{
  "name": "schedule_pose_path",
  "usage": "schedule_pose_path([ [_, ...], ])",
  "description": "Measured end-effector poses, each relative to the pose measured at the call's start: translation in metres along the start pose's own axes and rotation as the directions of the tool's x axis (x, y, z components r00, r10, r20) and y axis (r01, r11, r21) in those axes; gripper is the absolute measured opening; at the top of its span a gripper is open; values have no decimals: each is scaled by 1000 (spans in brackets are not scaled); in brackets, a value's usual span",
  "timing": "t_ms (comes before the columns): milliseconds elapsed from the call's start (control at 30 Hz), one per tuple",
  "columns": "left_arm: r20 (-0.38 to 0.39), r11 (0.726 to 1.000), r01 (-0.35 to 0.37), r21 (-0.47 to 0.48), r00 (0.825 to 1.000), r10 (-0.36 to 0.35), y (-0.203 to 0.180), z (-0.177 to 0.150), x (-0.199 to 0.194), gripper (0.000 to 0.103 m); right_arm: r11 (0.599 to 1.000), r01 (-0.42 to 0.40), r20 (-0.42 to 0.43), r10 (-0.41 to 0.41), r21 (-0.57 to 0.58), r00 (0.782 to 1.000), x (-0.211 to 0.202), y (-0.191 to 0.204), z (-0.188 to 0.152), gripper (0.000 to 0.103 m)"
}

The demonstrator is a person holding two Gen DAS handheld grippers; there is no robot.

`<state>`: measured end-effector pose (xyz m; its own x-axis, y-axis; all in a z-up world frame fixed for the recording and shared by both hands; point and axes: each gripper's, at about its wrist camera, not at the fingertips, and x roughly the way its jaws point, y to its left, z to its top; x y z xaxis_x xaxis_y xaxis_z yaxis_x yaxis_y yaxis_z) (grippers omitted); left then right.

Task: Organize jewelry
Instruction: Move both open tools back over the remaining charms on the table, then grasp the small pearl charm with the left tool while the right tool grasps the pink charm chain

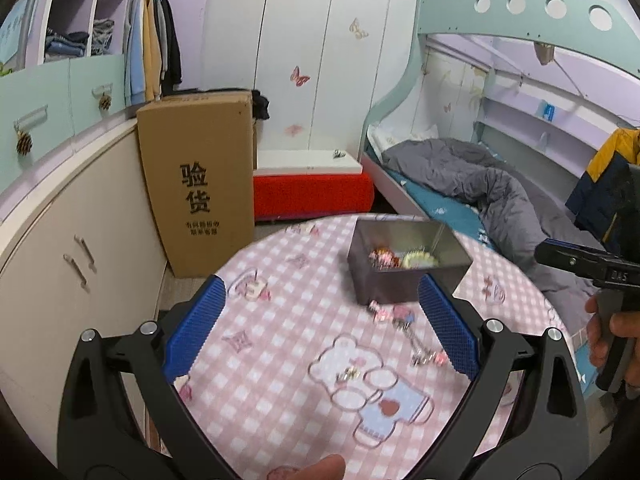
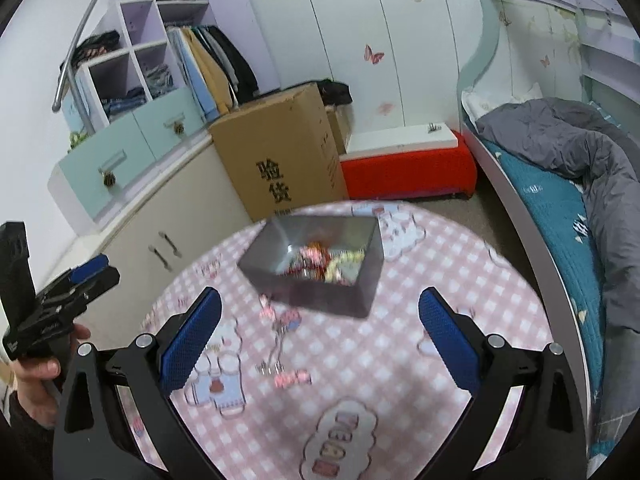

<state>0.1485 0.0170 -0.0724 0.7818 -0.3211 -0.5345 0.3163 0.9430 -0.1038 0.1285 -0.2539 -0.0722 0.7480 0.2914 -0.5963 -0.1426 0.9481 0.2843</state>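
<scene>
Jewelry pieces, small pink-and-silver charms on a thin chain (image 1: 416,336), lie loose on the round table with its pink-and-white checked cloth printed with cartoon bears (image 1: 280,320), just in front of a dark grey rectangular metal tin (image 1: 384,284) that sits near the centre of the left wrist view. In the right wrist view the same loose chain (image 2: 280,356) runs from lower centre up toward the tin (image 2: 340,300), with one pink charm close to the tin's near wall; motion blur hides whether it touches. Inside the open tin lies a heap of more trinkets in red, pink and pale yellow-green (image 2: 328,262), too smeared to tell apart.

Left gripper (image 1: 320,320), black-armed with blue textured pads, fills the bottom of its own view with its fingers spread wide and nothing between them; the loose chain sits toward its right pad. Right gripper (image 2: 320,336) is likewise spread wide and holds nothing, the chain lying between its pads on the cloth. Each tool also shows at the edge of the other's view, held by a bare hand (image 2: 36,372).

Behind the table, a tall brown cardboard box with black Chinese characters (image 1: 200,184) stands against cream cabinets at left, a red-sided bench with a white top (image 1: 312,184) sits at upper centre, and a bunk bed with a rumpled grey quilt (image 1: 472,176) occupies the right.
</scene>
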Motion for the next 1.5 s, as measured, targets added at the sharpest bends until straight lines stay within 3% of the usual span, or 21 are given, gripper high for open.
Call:
schedule_pose_path([
  [300,-104,999,-15,28,994,18,-4,-41,19,95,1000,-6,-116,8,15,993,21,-5,-44,95],
  [667,-263,994,-34,100,963,60,-13,-77,69,95,999,-9,-207,-2,-52,978,48,11,-69,95],
  [833,-290,992,-23,120,955,57,-14,-80,85,94,998,-5,-227,-8,-56,974,54,11,-72,95],
  [900,-305,992,-4,128,952,43,-15,-79,90,82,998,-5,-230,-8,-56,973,55,12,-73,95],
  [967,-330,990,15,139,943,32,-16,-80,95,63,998,-4,-234,-10,-56,972,56,12,-73,95],
  [1000,-333,990,27,139,943,21,-17,-80,96,60,998,-3,-235,-10,-57,972,56,12,-74,95],
  [1067,-331,989,51,138,944,-3,-18,-79,96,39,998,-3,-237,-11,-59,971,58,13,-73,95],
  [1133,-335,989,76,129,942,-29,-19,-78,96,25,998,-6,-239,-9,-64,971,60,15,-73,95],
  [1167,-338,989,88,122,940,-42,-19,-77,96,12,998,-9,-240,-7,-67,971,62,16,-73,95],
  [1333,-346,988,134,79,933,-99,-19,-78,95,11,994,-19,-247,-7,-103,969,75,24,-73,94],
  [1500,-342,989,142,45,932,-118,-18,-80,89,11,980,-4,-261,-49,-198,964,96,35,-76,71],
])
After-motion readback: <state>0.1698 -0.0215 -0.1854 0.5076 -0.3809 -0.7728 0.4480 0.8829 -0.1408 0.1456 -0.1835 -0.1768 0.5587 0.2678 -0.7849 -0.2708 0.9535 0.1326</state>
